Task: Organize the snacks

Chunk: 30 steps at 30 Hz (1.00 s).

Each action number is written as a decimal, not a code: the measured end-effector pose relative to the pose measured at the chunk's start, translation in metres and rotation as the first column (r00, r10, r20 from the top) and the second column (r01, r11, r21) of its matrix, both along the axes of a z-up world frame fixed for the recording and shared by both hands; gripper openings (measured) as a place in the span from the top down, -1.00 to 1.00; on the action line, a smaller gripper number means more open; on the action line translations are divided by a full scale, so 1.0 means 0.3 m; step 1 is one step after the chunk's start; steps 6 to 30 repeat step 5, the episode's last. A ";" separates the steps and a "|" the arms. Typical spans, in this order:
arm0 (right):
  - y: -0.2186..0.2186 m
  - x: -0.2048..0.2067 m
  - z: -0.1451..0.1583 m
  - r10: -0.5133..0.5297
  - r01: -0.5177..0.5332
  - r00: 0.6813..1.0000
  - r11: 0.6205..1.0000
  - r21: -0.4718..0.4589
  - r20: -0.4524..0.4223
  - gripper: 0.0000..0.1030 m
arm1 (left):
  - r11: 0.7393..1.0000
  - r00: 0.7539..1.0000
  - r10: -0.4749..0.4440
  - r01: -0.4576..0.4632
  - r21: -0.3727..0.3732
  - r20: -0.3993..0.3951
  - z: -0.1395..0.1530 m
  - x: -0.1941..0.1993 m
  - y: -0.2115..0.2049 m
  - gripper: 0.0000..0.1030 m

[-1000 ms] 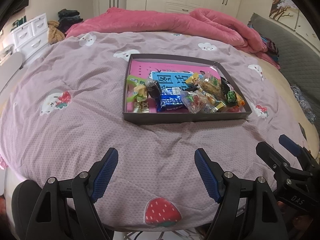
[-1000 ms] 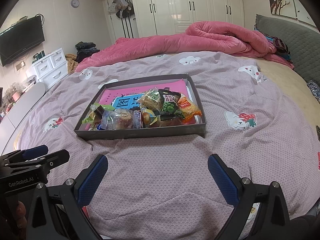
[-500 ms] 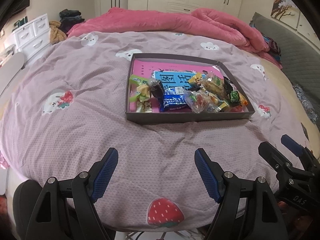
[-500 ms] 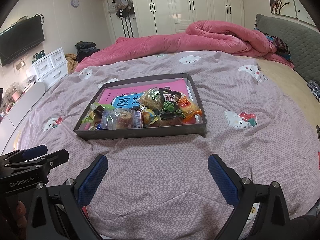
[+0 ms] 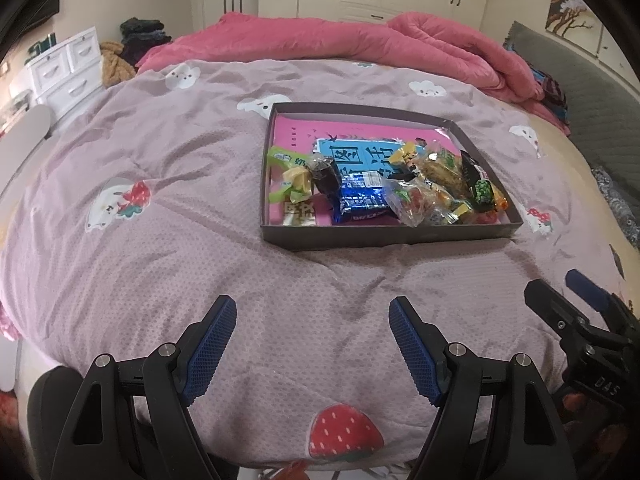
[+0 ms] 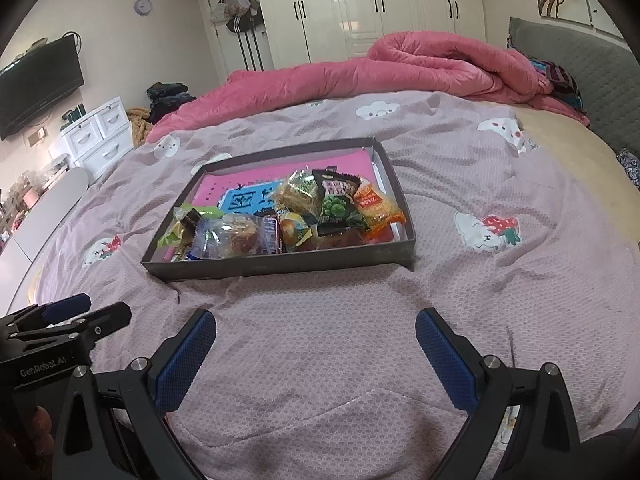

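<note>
Your left tongs (image 5: 312,344) and right tongs (image 6: 316,354) gape empty; the snack tray (image 5: 384,240) lies crosswise ahead, bare bedspread (image 5: 160,260) around it.

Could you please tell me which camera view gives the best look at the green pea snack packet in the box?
The right wrist view: the green pea packet faces that camera, front showing, near the box's right end. In the left wrist view the same packet sits at the far right corner, small, angled and partly hidden by other snacks.
</note>
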State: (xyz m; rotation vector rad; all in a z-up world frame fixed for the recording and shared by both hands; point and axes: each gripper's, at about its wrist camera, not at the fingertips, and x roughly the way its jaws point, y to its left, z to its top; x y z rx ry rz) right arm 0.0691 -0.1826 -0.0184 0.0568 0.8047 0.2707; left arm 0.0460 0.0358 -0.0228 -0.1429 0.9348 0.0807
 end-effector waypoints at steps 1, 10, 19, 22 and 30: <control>-0.002 0.008 -0.006 -0.002 0.002 1.000 1.000 0.003 -0.005 -0.96 | 1.000 1.000 0.001 -0.001 -0.008 0.002 -0.003 0.006 0.013 -0.55; -0.053 0.065 -0.010 -0.058 0.058 0.998 0.998 0.019 0.004 -0.96 | 0.999 0.998 0.049 -0.048 -0.006 0.030 -0.003 0.047 0.109 -0.57; -0.053 0.065 -0.010 -0.058 0.058 0.998 0.998 0.019 0.004 -0.96 | 0.999 0.998 0.049 -0.048 -0.006 0.030 -0.003 0.047 0.109 -0.57; -0.053 0.065 -0.010 -0.058 0.058 0.998 0.998 0.019 0.004 -0.96 | 0.999 0.998 0.049 -0.048 -0.006 0.030 -0.003 0.047 0.109 -0.57; -0.053 0.065 -0.010 -0.058 0.058 0.998 0.998 0.019 0.004 -0.96 | 0.999 0.998 0.049 -0.048 -0.006 0.030 -0.003 0.047 0.109 -0.57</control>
